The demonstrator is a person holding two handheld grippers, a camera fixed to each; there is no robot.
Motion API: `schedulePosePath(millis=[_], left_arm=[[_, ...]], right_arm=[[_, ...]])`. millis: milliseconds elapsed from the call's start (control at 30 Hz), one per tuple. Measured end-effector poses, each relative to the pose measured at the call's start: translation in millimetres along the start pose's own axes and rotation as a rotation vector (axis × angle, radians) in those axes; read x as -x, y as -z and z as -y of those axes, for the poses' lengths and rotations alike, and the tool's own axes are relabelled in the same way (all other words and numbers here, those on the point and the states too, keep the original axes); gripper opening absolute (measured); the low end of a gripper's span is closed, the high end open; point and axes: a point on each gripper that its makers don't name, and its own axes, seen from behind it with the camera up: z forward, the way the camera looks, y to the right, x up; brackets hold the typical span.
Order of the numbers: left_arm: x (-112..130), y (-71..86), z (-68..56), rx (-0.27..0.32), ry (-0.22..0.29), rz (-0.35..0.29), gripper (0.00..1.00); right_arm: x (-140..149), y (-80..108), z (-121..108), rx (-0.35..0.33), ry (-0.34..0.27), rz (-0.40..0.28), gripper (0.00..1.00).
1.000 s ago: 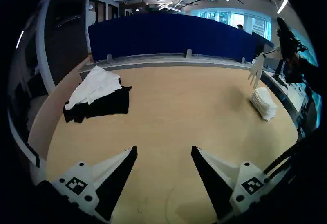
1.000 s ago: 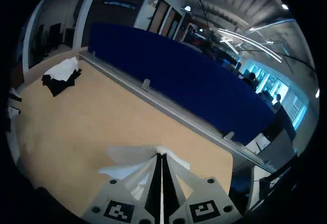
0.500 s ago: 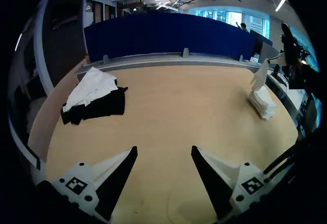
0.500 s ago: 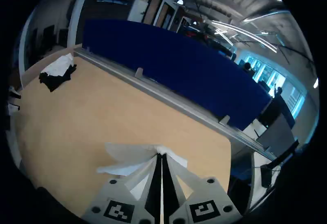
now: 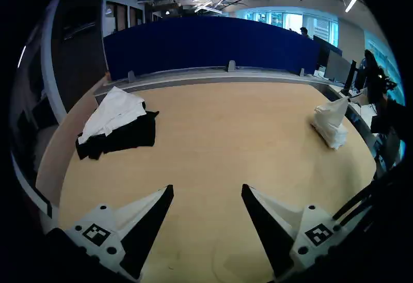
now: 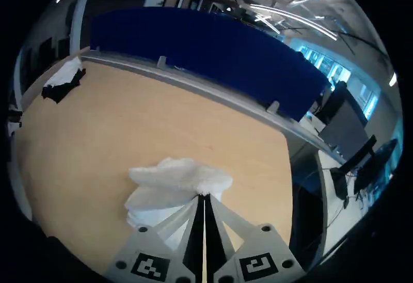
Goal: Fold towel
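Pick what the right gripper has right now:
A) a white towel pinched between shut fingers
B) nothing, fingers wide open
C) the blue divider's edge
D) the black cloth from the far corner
A: in the right gripper view the right gripper has its fingers closed together, with the white towel bunched at their tips above the wooden table.

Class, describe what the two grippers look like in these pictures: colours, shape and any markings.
The left gripper has two white plastic fingers tapering to points, with black inner faces. Each finger's base carries a square black-and-white marker and small round holes. The right gripper is built the same: white fingers, black inner faces, one square marker on each base.
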Motion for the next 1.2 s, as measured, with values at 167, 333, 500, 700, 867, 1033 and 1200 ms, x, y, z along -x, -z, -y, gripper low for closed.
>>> schedulePosePath(millis=[167,333,500,700,867,1033,1200], left_arm=[[1.3,0.5,-2.0,0.001,-0.009,0.004,0.98],[0.3,2.1,-3.2,0.002,-0.015,0.002,0.98],[-0.1,3.5,-4.4,0.002,-0.017,0.002,0.98],[0.9,5.3,-3.0,-0.002,-0.018,0.002,0.98],[2.0,5.5,-1.8,-0.005,-0.019,0.003,0.98],[1.7,6.6,-2.1,-0.005,-0.022,0.002,0.98],[2.0,6.7,-2.4,-0.005,-0.023,0.004,0.98]], right_arm=[[38.9,-4.7,-2.0,0.012,-0.041,0.055,0.05],[66.7,-10.0,-2.3,0.026,-0.069,0.099,0.05],[87.1,-17.3,-2.1,0.036,-0.098,0.135,0.05],[108.7,-27.8,1.5,0.045,-0.133,0.176,0.05],[124.7,-34.8,4.9,0.06,-0.153,0.214,0.05],[133.1,-40.0,8.5,0.068,-0.179,0.228,0.05],[135.9,-42.1,9.1,0.071,-0.199,0.23,0.05]])
